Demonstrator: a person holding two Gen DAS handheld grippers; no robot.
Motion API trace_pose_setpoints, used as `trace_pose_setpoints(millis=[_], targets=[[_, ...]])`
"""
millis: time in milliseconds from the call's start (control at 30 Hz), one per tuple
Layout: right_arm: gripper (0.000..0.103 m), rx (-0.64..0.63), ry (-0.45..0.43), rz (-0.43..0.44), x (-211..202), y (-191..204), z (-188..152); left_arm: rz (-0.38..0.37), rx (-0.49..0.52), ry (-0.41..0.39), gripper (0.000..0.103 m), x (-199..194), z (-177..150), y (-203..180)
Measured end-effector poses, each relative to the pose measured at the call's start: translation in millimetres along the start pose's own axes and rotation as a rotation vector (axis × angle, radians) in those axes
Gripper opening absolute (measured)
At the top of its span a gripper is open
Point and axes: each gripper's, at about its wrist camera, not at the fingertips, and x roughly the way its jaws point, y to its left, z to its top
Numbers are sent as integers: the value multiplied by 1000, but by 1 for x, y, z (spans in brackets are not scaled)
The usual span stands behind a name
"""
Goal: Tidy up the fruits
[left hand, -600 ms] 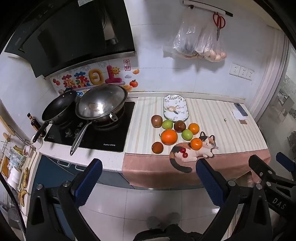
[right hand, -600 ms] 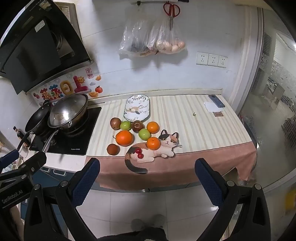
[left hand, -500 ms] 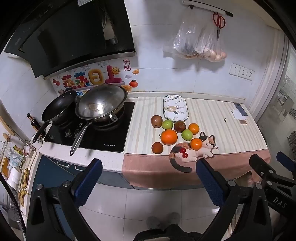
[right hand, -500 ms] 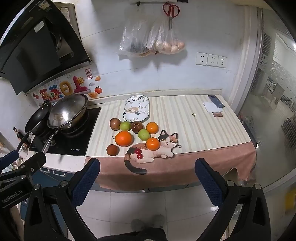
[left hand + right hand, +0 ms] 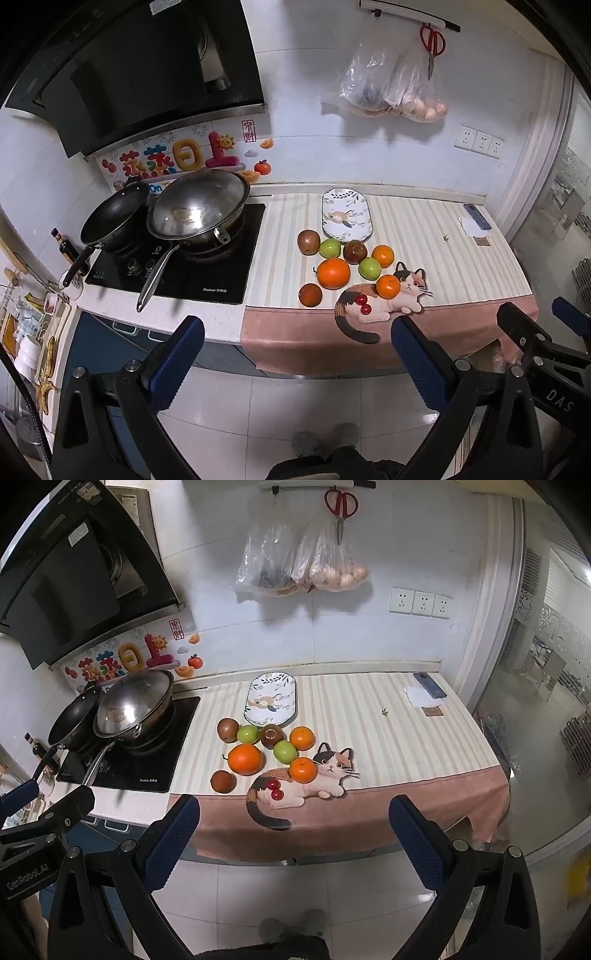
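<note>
Fruits (image 5: 341, 264) sit in a loose cluster near the middle of the bench (image 5: 424, 236), between the oval patterned plate (image 5: 346, 220) toward the back edge and the front edge; one small orange (image 5: 388, 286) and two cherries (image 5: 364, 304) lie on the cat picture printed on the cloth (image 5: 384, 301). Both grippers hang out over the floor, short of the front edge, fingers spread wide with nothing between them: the left gripper (image 5: 297, 345) and the right gripper (image 5: 294, 821). Only the left view takes in the rack with cups and bananas (image 5: 44, 376) past the bench's left end, and the right gripper's body marked "DAS". Only the right view shows the glass partition (image 5: 554, 709) beyond the right end, and the left gripper's body lettered "GenRobot.AI". Both show the induction hob (image 5: 177, 266) with small white branding I cannot read, and the wall sticker (image 5: 177, 160) reading "蒸蒸日上".
</note>
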Motion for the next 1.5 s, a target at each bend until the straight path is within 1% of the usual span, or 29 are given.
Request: trace_pose_setpoints(millis=[233,433,933,1500], targets=[[103,-3,0,-2,-2,-2,-5,-1,4,1,103,-3,-1,2],[103,-9,2,0,-5,-7,3,1,5,9,103,-4,-5,-5],[103,-12,-7,-8,-8,-9,-5,-2,7,7,103,-4,-6,-3],[103,-15,-7,-9,-8,-9,-5,-9,3,8,103,-6,-6,1]])
